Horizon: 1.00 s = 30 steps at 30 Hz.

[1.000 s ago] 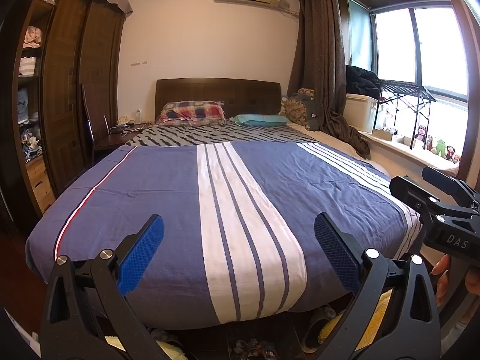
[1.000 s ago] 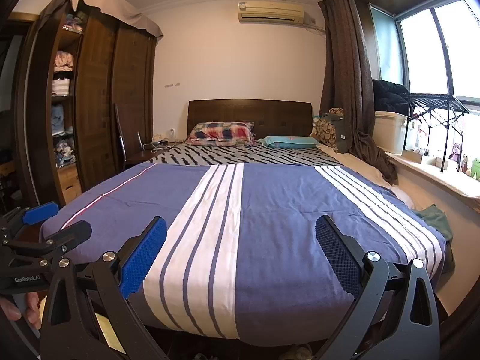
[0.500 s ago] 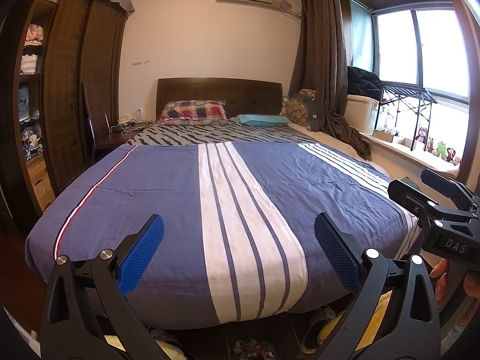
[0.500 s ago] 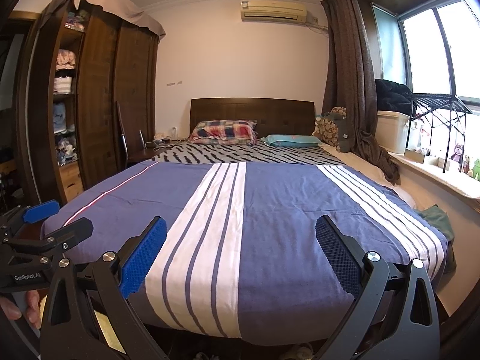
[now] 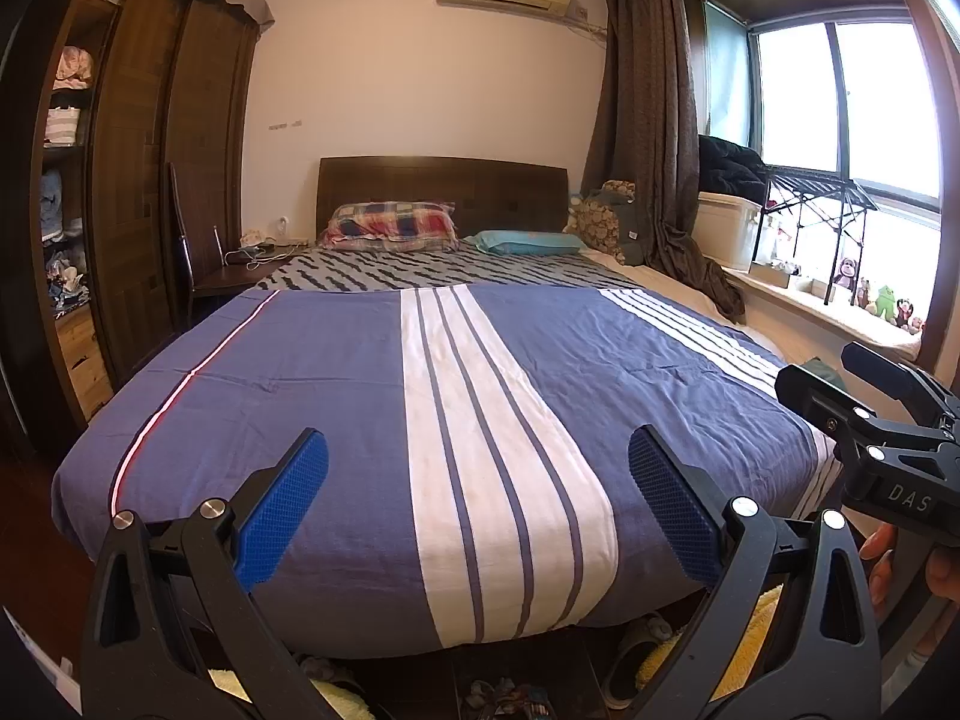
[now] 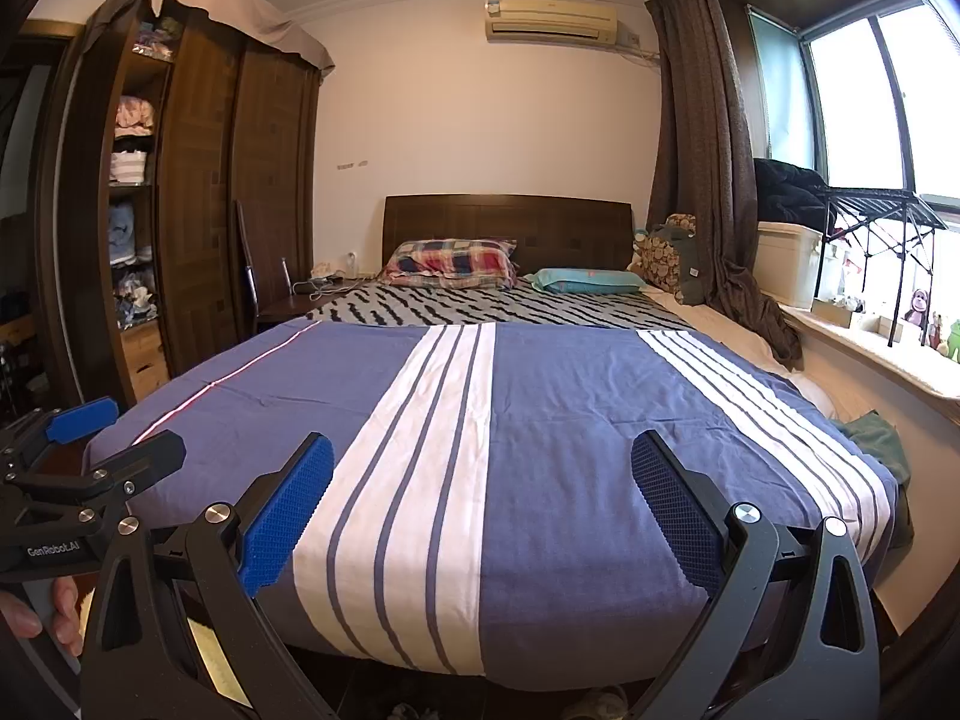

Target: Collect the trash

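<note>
Both grippers are held side by side at the foot of a bed (image 5: 336,396) with a blue cover and white stripes. My left gripper (image 5: 477,450) is open, and nothing lies between its blue pads (image 5: 282,504). My right gripper (image 6: 482,447) is also open and empty. It shows at the right edge of the left wrist view (image 5: 840,378), held by a hand (image 5: 906,570). The left gripper (image 6: 114,435) appears at the left edge of the right wrist view. I cannot make out any trash on the bed cover.
A dark wardrobe (image 5: 150,180) with open shelves stands left, with a chair and a nightstand (image 5: 240,276) carrying cables beyond it. Pillows (image 5: 390,228) lie at the headboard. A window ledge (image 6: 870,348) with toys runs along the right. Slippers and a yellow mat (image 5: 762,612) lie at the bed's foot.
Both views have drifted only slightly. The grippers stay open and empty.
</note>
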Tool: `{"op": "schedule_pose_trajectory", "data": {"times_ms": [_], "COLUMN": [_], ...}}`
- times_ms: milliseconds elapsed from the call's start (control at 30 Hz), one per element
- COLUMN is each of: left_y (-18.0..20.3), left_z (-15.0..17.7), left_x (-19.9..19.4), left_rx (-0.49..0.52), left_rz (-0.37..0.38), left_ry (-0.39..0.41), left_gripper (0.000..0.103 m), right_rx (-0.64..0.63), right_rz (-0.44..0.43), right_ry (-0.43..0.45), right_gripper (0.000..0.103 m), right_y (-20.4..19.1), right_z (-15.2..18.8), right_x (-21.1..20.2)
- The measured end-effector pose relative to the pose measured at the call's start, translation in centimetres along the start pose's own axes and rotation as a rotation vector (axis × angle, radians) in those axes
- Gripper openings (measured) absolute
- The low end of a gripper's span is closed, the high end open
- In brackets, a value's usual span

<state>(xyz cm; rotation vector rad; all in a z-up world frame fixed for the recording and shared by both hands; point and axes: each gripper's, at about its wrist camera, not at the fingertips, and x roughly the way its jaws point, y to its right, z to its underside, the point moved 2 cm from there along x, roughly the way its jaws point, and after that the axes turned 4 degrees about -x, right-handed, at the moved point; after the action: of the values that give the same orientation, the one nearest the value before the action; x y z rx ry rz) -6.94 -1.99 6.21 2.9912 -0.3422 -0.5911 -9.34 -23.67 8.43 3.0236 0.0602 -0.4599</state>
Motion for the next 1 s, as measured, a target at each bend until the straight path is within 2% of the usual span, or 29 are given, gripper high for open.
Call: {"op": "schedule_pose_trajectory", "data": {"times_ms": [733, 900, 1000], "left_y": [-0.5, -0.5, -0.8], "left_z": [0.5, 0.5, 0.4], "left_x": [0.9, 1.1, 1.3], "left_rx": [-0.017, -0.013, -0.039], "left_rz": [-0.019, -0.08, -0.073], "left_ry": [-0.02, -0.016, -0.023], "left_gripper": [0.095, 0.095, 0.095], "right_rx": [0.007, 0.011, 0.012], "right_rz": [0.001, 0.007, 0.007], "right_ry": [-0.016, -0.022, -0.03], "right_gripper": [0.1, 0.1, 0.1], "right_y": [0.2, 0.4, 0.4], "right_z": [0.2, 0.3, 0.4], "right_x": [0.5, 0.9, 1.2]}}
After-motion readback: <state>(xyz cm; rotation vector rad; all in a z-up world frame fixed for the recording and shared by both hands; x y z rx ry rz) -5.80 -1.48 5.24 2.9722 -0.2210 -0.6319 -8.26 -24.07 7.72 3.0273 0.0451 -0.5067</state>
